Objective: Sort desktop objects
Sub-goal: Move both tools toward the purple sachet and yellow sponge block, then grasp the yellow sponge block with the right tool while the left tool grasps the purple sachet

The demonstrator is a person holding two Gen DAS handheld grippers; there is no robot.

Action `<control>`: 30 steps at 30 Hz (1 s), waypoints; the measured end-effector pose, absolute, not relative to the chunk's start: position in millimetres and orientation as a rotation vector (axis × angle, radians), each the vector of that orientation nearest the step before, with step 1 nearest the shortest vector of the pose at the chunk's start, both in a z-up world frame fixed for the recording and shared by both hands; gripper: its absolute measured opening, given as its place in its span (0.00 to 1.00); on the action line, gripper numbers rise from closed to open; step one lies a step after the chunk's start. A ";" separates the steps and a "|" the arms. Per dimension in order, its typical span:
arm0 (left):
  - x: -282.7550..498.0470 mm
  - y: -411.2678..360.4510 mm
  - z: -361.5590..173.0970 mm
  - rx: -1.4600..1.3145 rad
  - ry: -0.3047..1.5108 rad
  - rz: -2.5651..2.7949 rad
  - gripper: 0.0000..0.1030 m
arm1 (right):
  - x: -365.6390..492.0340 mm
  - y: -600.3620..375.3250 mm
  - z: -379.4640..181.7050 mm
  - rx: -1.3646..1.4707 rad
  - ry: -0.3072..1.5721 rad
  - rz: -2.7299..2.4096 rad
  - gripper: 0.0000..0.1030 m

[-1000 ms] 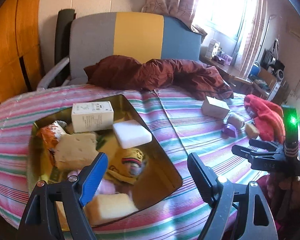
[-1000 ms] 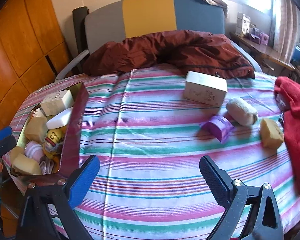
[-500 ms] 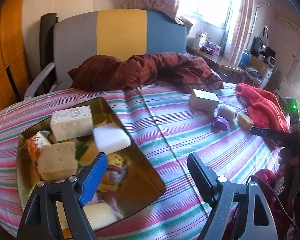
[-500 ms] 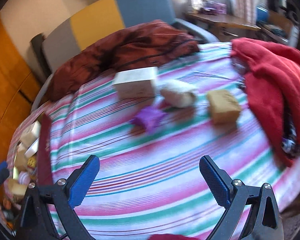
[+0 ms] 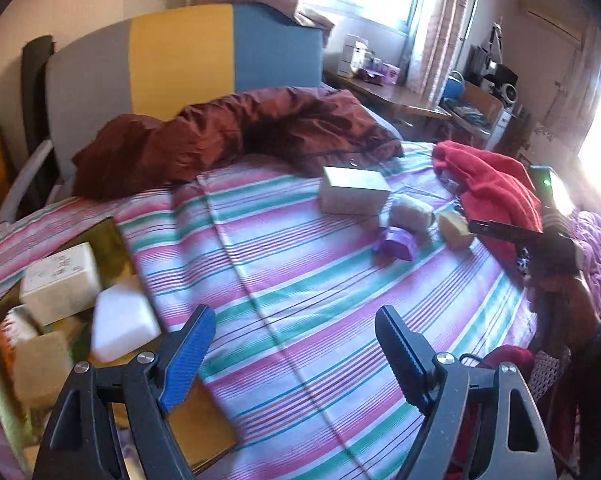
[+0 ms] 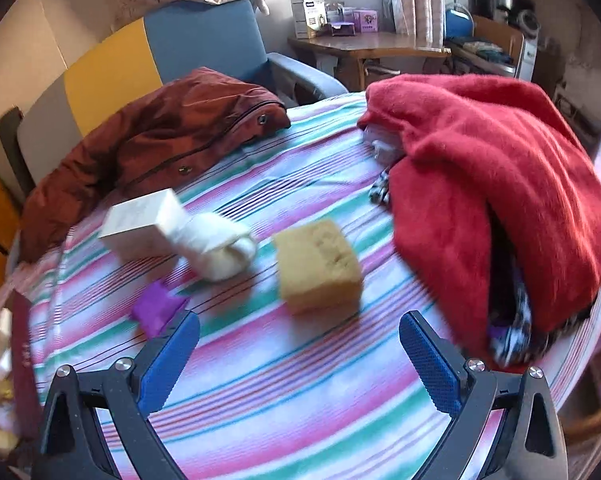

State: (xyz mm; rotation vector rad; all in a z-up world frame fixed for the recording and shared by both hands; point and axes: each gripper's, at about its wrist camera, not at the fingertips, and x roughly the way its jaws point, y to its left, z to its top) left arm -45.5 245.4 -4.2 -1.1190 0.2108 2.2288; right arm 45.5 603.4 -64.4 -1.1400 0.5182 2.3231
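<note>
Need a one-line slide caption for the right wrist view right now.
Open right gripper hovers over the striped tablecloth, lined up with the yellow sponge; white box, white roll and purple item lie left.

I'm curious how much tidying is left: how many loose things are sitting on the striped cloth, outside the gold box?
4: a white box, a rolled white cloth against it, a purple item nearer the camera, and a yellow sponge by the red blanket, which may hide more.

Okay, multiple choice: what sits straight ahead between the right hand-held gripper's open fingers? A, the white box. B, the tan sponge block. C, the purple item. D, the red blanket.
B: the tan sponge block lies centred ahead of the open right hand-held gripper.
</note>
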 end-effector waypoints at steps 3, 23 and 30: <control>-50.0 263.2 -9.4 -1.128 0.234 2.207 0.81 | 31.1 609.0 -69.8 -1.156 0.444 2.339 0.98; -75.0 392.7 -65.1 -1.167 0.411 2.012 0.81 | -4.0 630.8 -114.3 -1.345 0.350 2.261 0.58; -89.1 428.1 -81.4 -1.171 0.449 1.959 0.81 | -2.8 631.5 -114.3 -1.346 0.372 2.267 0.58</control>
